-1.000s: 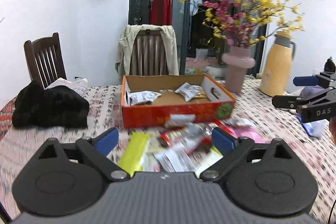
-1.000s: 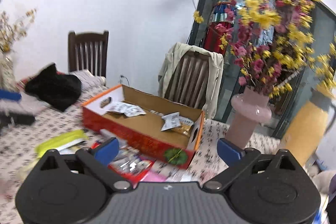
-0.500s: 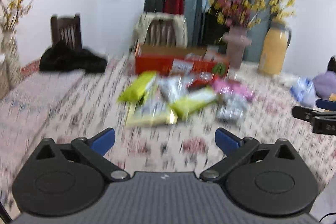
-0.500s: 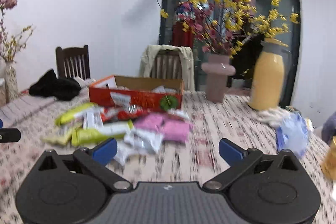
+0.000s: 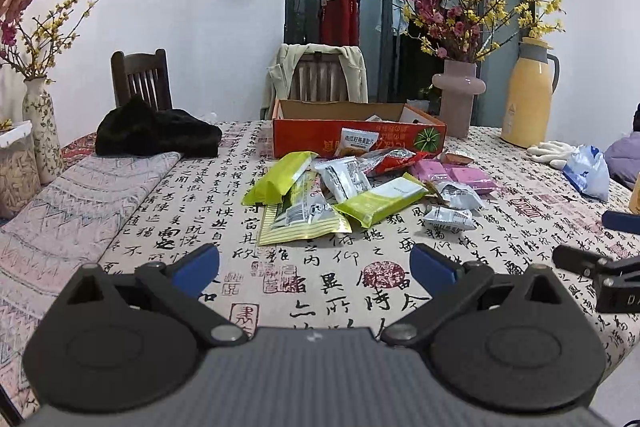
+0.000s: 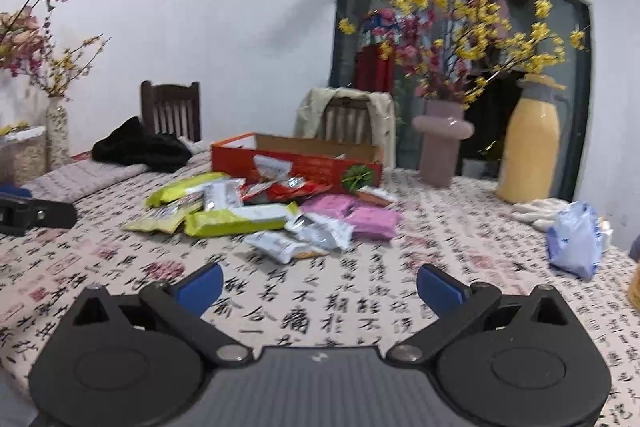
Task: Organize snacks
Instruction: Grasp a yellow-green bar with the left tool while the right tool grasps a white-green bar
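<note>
- Both grippers are held spread and empty: the left gripper (image 5: pixel 315 265) and the right gripper (image 6: pixel 320 283) hover low over bare tablecloth (image 5: pixel 344 291), each with blue pads wide apart and nothing between them.
- Just ahead, the snacks (image 5: pixel 352 187) are seen heaped loosely in the middle of the table, in front of the orange cardboard box (image 5: pixel 356 135) — a few packets can already be made out inside it.
- Nearest the right gripper, a small silver-white packet (image 6: pixel 280 245) lies at the edge of the heap; nearest the left, a flat yellow-green pouch (image 5: pixel 300 223) is spread under others.
- All packets are judged light, soft and crinkly; the film is likely slippery and the contents crushable, so a grip on a sealed end seam or a thin edge is preferred over a squeeze across the middle.
- Overlap is a hazard: the long lime bar (image 5: pixel 380 201) rests on neighbours, and these may be dragged along if it is lifted.
- Open cloth is available on the near side and to both flanks — enough for a low approach.
- Beyond the box, the pink vase (image 5: pixel 458 99) and yellow flask (image 5: pixel 526 95) stand close, so a high, short drop into the box is advised.
</note>
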